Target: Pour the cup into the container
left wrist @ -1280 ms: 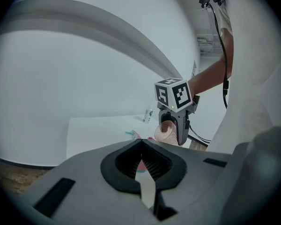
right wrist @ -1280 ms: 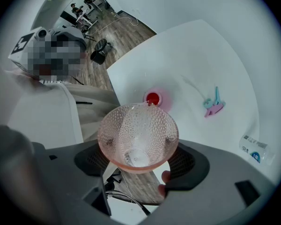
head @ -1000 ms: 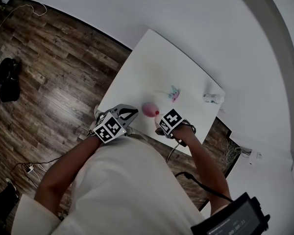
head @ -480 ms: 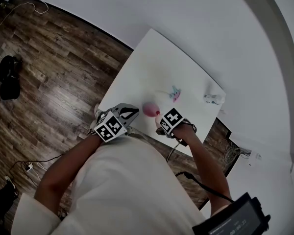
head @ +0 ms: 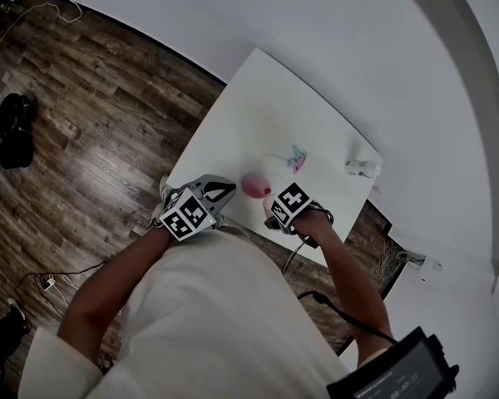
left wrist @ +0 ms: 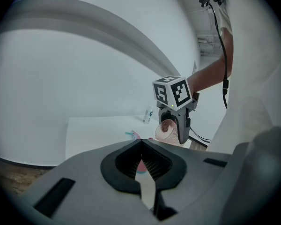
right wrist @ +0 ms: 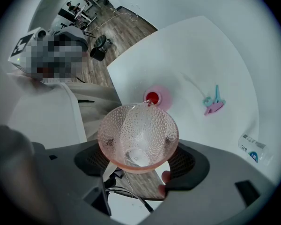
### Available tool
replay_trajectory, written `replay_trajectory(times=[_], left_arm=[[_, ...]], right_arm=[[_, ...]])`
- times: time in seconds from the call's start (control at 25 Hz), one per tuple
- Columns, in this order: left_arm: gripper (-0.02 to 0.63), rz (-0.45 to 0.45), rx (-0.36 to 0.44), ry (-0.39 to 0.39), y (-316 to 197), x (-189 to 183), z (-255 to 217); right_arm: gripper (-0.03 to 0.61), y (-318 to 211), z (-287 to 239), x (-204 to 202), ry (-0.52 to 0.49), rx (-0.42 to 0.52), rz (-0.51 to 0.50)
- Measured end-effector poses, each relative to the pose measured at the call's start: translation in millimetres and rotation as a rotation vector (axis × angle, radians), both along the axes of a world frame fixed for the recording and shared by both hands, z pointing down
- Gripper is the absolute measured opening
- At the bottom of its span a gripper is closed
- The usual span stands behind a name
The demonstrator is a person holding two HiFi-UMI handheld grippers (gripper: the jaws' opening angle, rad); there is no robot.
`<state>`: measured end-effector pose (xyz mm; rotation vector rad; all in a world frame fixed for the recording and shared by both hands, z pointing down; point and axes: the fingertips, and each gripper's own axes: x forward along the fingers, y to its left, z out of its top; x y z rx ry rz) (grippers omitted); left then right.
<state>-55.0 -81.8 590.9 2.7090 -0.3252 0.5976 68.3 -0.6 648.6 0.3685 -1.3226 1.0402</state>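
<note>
Pink dimpled cup, pinched in right gripper fingers, may pour wide of the narrow container, wetting the bench; left gripper fingers pressed together.

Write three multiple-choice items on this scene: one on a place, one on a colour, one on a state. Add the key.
1. Where does the pink container stand?
A. on the floor
B. on the white table
C. in a drawer

2. What colour is the dimpled cup?
A. green
B. black
C. pink

3. What is the right hand-held gripper doing?
A. gripping the cup, tilted toward the container
B. hanging open and empty
C. gripping a bottle

Key: 1 B, the tabletop lies under it; 2 C, its see-through wall is pink; 3 A, the jaws clamp the cup's sides.
</note>
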Motion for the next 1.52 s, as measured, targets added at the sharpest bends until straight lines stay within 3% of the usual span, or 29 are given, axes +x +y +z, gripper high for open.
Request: replay_trajectory(times=[1.52], left_arm=[[0.011, 0.013, -0.017, 0.006, 2.4, 2.3, 3.9]], right_arm=[[0.364, -7.9, -2.6, 2.7, 0.019, -0.050, -0.020]])
